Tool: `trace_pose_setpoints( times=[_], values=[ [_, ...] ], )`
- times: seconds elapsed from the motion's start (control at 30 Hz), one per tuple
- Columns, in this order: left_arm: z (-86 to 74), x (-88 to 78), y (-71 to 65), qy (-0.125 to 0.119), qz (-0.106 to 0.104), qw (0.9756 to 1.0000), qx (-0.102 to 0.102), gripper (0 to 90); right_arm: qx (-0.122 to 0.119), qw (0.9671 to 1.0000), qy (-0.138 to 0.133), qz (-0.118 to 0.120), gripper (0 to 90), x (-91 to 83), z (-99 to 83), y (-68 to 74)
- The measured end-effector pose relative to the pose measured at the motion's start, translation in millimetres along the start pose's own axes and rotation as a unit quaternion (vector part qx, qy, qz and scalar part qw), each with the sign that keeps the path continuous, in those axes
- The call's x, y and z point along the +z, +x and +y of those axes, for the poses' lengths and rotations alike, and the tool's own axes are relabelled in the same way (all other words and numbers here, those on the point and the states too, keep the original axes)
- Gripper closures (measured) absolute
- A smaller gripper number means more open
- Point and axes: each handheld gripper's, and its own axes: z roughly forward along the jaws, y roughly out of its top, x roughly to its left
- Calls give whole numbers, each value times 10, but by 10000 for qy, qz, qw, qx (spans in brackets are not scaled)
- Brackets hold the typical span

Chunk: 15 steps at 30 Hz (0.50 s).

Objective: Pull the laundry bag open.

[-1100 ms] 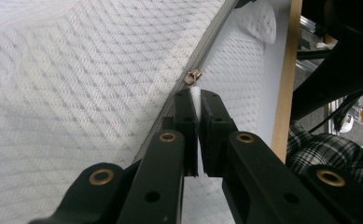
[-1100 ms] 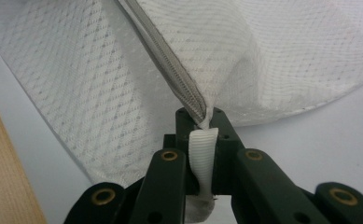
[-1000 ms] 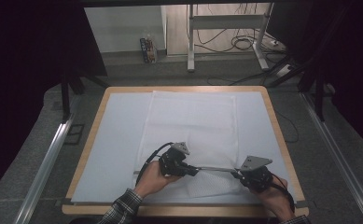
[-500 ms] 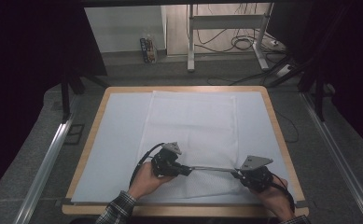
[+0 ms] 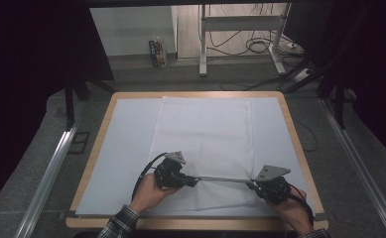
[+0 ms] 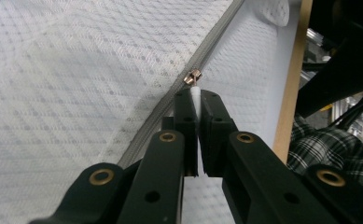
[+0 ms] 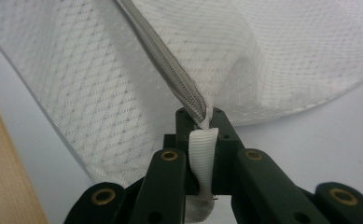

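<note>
Zip: a grey zip (image 5: pixel 223 179) runs taut along the near edge of the white mesh bag (image 5: pixel 205 134), stretched level between the two grippers; seen close in the left gripper view (image 6: pixel 170 116).
Slider: a small coppery metal slider (image 6: pixel 192 77) sits on the zip, just beyond the left jaws, with a white pull tab (image 6: pixel 196 100) hanging from it.
Bag: white netted cloth with a dotted diamond weave, spread flat over the middle of the table, its near edge lifted.
Left gripper: (image 5: pixel 193 181) its jaws are clamped on the white pull tab.
Right gripper: (image 5: pixel 250 184) its jaws are pinched on a white ribbon loop (image 7: pixel 202 154) at the zip's end, where the cloth bunches.
Table: pale sheet on a wooden-edged board (image 5: pixel 101 129); the bag lies toward its middle and near side.
Around: a checked sleeve (image 5: pixel 118 225) at the near edge; metal rail (image 5: pixel 51 168) on the left; a stand's legs and cables (image 5: pixel 252 44) on the floor beyond.
In the way: nothing lies on the zip between the grippers.
</note>
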Motion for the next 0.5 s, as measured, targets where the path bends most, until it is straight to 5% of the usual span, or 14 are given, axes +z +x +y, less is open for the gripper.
trace_pose_setpoints(
  times=[0.5],
  values=[
    [-153,-163,53,-85,108,9998,-166,873,1,10000,6,-4,844,-1,-3,-2]
  ],
)
